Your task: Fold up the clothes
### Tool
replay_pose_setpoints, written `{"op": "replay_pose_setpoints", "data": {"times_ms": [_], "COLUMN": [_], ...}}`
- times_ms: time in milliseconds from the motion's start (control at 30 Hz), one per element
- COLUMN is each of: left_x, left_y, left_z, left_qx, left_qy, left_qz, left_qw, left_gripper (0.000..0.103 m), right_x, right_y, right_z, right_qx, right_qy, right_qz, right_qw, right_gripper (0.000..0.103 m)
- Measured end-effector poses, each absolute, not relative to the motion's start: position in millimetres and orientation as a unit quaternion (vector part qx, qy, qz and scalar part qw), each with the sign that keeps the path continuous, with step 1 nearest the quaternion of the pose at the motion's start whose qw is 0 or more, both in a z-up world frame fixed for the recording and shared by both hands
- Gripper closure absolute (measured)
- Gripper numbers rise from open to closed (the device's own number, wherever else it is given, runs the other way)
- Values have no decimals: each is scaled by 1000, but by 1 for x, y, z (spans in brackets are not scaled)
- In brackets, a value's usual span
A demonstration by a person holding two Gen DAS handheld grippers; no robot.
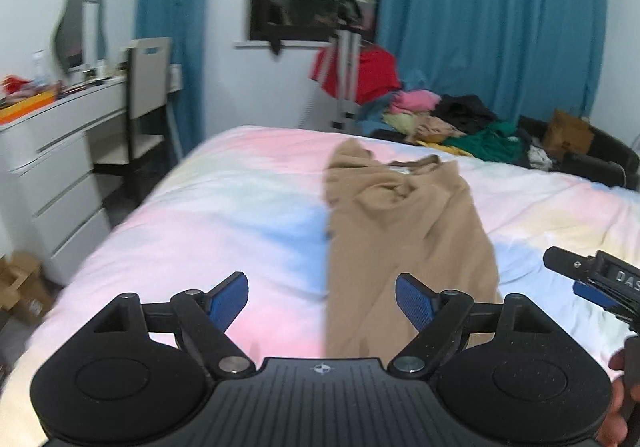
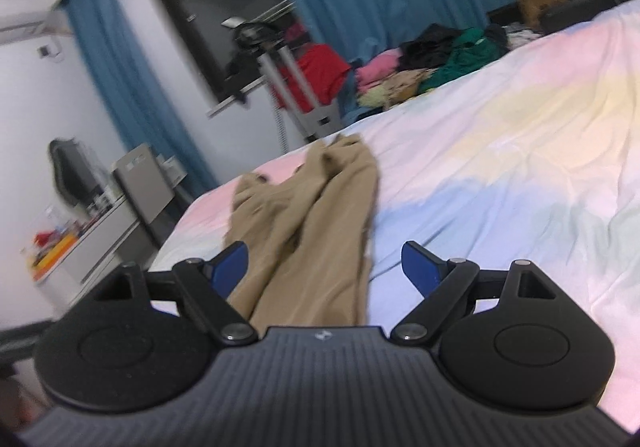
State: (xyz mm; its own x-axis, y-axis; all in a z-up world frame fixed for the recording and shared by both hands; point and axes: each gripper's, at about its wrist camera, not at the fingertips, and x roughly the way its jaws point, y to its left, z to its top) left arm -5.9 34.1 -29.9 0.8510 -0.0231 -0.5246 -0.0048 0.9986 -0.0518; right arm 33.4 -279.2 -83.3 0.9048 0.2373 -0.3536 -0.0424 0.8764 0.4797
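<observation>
A tan garment [image 1: 400,215] lies lengthwise on the pastel tie-dye bed cover [image 1: 200,207], folded into a long strip with its collar end bunched at the far side. My left gripper [image 1: 320,287] hovers open over the near end, its right pad above the cloth, nothing pinched. In the right wrist view the same garment [image 2: 312,207] runs away from my right gripper [image 2: 324,253], which is open above its near end on the bed cover [image 2: 500,147]. The right gripper [image 1: 592,279] also shows at the left view's right edge, beside a hand [image 1: 616,407].
A heap of mixed clothes [image 1: 440,115] sits past the bed's far edge, near a red garment on a rack [image 1: 360,71]. A black seat with a brown bag [image 1: 592,159] is at far right. A white dresser [image 1: 60,151] and chair [image 1: 148,87] stand left; cardboard boxes [image 1: 20,287] lie on the floor.
</observation>
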Motion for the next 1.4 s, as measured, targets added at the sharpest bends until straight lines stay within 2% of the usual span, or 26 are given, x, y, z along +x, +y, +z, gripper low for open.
{"op": "replay_pose_setpoints", "data": {"times_ms": [167,300,467,533,600,867,1100,1167,1233,1267,1300,1400], "left_x": [-69,-93,-106,-107,-107,-112,-114,-112,-110,-108,-107,-105], "left_y": [80,104,118,124,132,168,172,169,166,164,164,166], "left_z": [-19,-19,-16,-15,-16,-15,-14,-15,-16,-17,-18,-22], "left_qx": [-67,-105,-112,-116,-126,-181,-173,-168,-164,-164,-165,-176], "left_qy": [250,241,220,213,211,206,209,213,219,222,227,239], "left_qz": [9,17,17,18,23,47,60,58,54,52,50,46], "left_qw": [966,965,969,970,969,961,961,961,960,960,958,954], "left_gripper": [20,20,20,20,20,20,20,20,20,20,20,20], "right_x": [4,-14,-44,-56,-64,-66,-55,-51,-49,-49,-50,-53], "right_y": [-252,-216,-170,-144,-118,-48,-39,-42,-40,-42,-45,-56], "right_z": [-77,-75,-74,-77,-81,-104,-117,-121,-128,-128,-128,-121], "right_qx": [203,133,109,102,83,49,41,37,31,30,30,46], "right_qy": [251,280,304,314,322,364,383,393,399,397,395,381], "right_qz": [146,189,245,273,304,394,395,381,366,362,359,356], "right_qw": [935,932,914,903,893,843,834,836,840,843,845,852], "right_gripper": [18,18,18,24,24,37,38,53,75,81,91,94]}}
